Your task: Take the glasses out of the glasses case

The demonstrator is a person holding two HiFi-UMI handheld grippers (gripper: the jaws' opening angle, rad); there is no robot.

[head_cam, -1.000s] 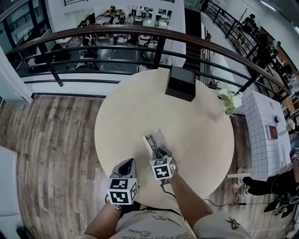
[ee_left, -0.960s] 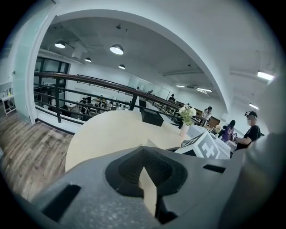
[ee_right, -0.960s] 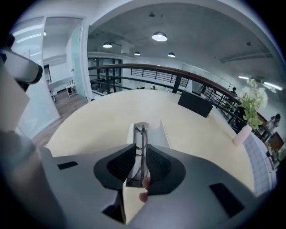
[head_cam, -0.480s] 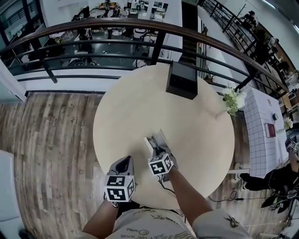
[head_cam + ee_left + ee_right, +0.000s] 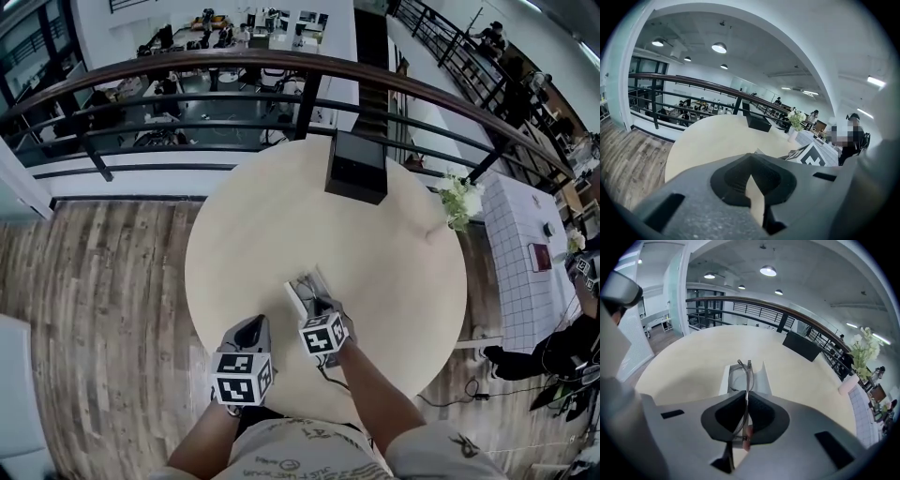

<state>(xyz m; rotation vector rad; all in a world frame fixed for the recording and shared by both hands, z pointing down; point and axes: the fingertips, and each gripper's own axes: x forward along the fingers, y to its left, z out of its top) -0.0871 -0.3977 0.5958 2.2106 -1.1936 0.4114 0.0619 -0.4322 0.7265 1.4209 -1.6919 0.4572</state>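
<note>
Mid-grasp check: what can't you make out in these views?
Head view: the right gripper covers its own jaws and most of the glasses.
Right gripper view: its body hides the near end of the glasses case, so clearance is unclear.
Left gripper view: the left gripper blocks nearly all of the case.

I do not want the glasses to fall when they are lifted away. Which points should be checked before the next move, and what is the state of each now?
1. Right hand-held gripper shut on the glasses: ok, the frame is pinched between its jaws.
2. Glasses fully out of the case: cannot tell; their far end is over the open case.
3. Case open and lying on the table: ok.
4. Left hand-held gripper steadying the case: not ok; it is shut, empty and apart from the case.
5. Bare table beside the case for setting the glasses down: ok.
</note>
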